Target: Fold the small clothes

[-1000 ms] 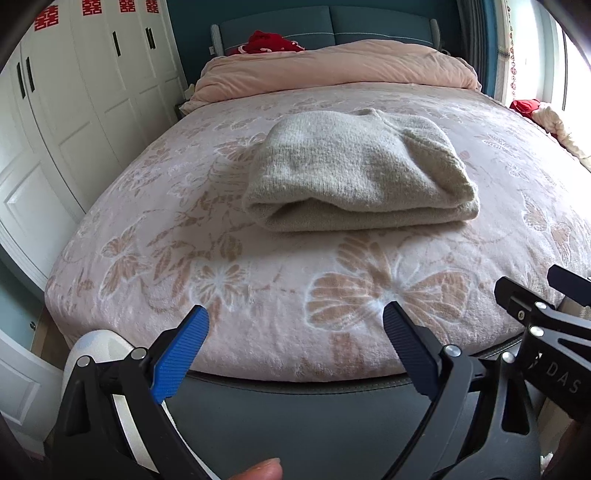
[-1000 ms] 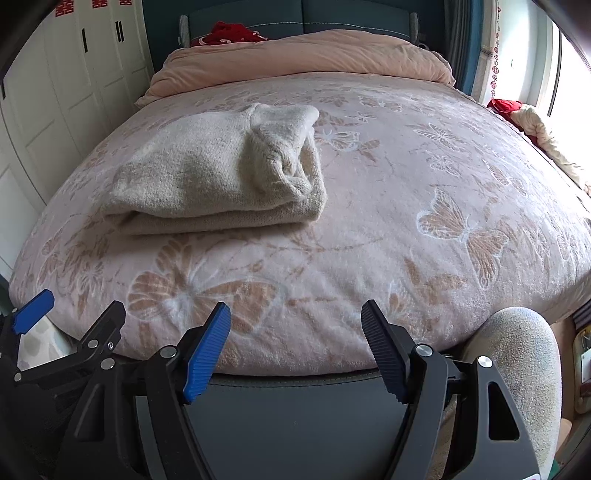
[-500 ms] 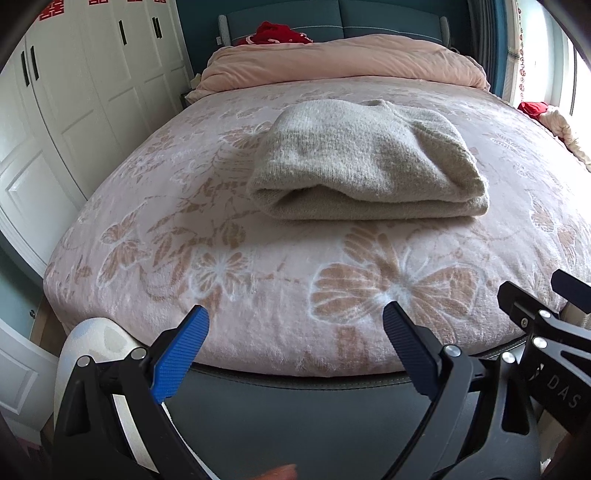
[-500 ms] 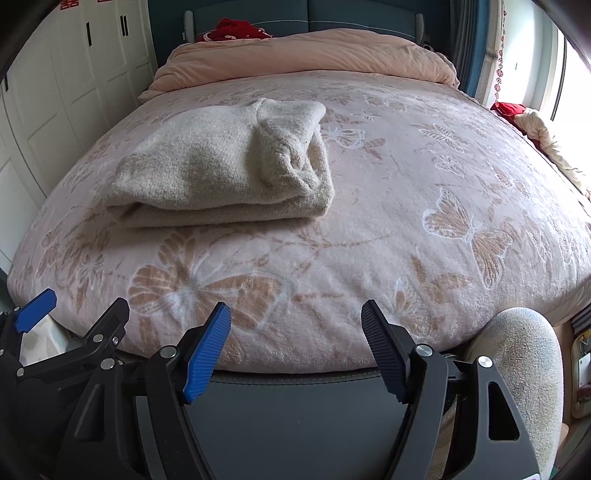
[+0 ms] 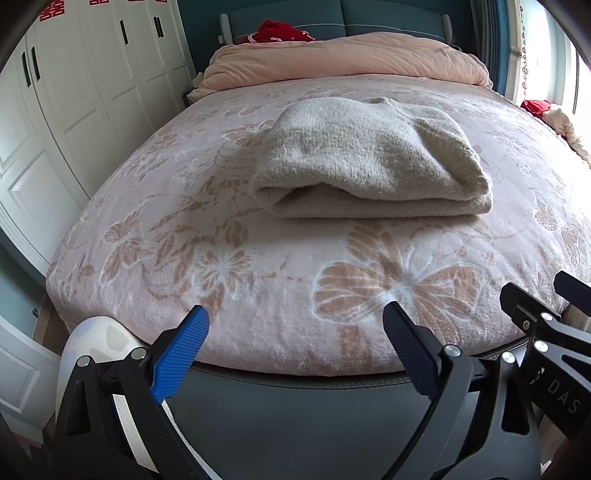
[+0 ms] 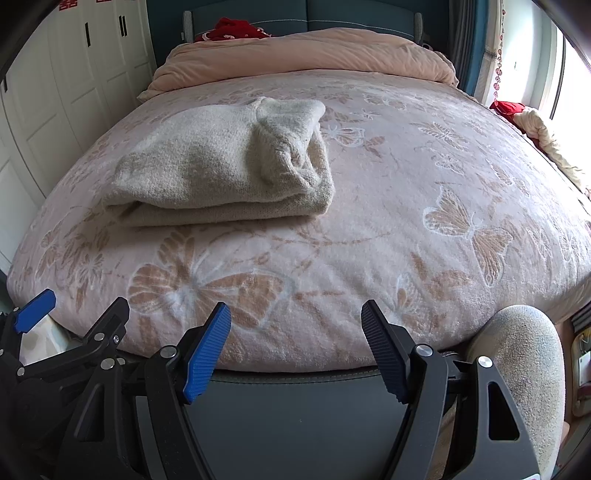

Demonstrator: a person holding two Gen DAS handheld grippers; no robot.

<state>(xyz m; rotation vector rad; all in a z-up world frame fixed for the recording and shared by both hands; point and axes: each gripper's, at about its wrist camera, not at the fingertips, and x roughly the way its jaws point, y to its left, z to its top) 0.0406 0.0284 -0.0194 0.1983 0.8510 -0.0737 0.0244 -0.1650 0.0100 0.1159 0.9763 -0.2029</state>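
A beige knitted sweater point(image 5: 369, 158) lies folded into a thick rectangle on the pink butterfly-patterned blanket point(image 5: 258, 266) of the bed. It also shows in the right wrist view point(image 6: 221, 170), left of centre. My left gripper point(image 5: 295, 328) is open and empty, held off the foot of the bed, well short of the sweater. My right gripper point(image 6: 295, 325) is open and empty too, beside the left one, also at the bed's near edge. The right gripper's frame point(image 5: 546, 332) shows at the right of the left wrist view.
A pink duvet point(image 5: 343, 55) is bunched at the headboard with a red cloth point(image 5: 280, 31) behind it. White wardrobe doors point(image 5: 74, 92) line the left side. Red and cream clothes point(image 6: 524, 118) lie by the window. The dark bed frame edge point(image 5: 295, 387) runs below the grippers.
Both grippers have drifted slightly, so the bed and sweater appear a little lower and nearer. The sweater itself has not moved. Both grippers stay open.
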